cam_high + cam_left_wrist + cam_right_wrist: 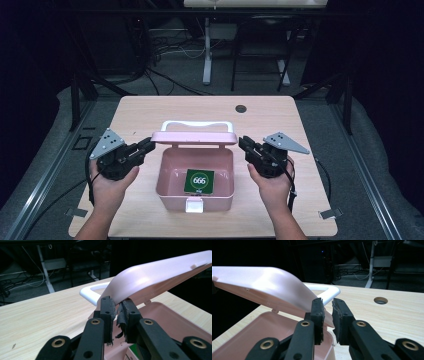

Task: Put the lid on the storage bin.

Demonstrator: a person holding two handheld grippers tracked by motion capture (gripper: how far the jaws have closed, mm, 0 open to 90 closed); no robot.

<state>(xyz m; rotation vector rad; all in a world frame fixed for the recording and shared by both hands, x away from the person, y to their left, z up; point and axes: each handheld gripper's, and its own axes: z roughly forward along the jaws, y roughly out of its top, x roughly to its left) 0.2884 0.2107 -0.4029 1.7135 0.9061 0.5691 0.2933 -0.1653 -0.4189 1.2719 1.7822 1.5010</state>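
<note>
I see a pink box [172, 192] at the middle of the surface [140, 112], its lid [194, 137] raised with a white handle [197, 125], a green card [199, 181] lying inside.

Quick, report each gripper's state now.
Left gripper: jaws nearly shut at the pink lid's corner edge; grip cannot be told.
Right gripper: slightly open at the lid's other corner, holding nothing.

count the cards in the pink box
1: a green card lies flat on the floor of the open box, toward its front. More could be hidden under the raised lid.
</note>
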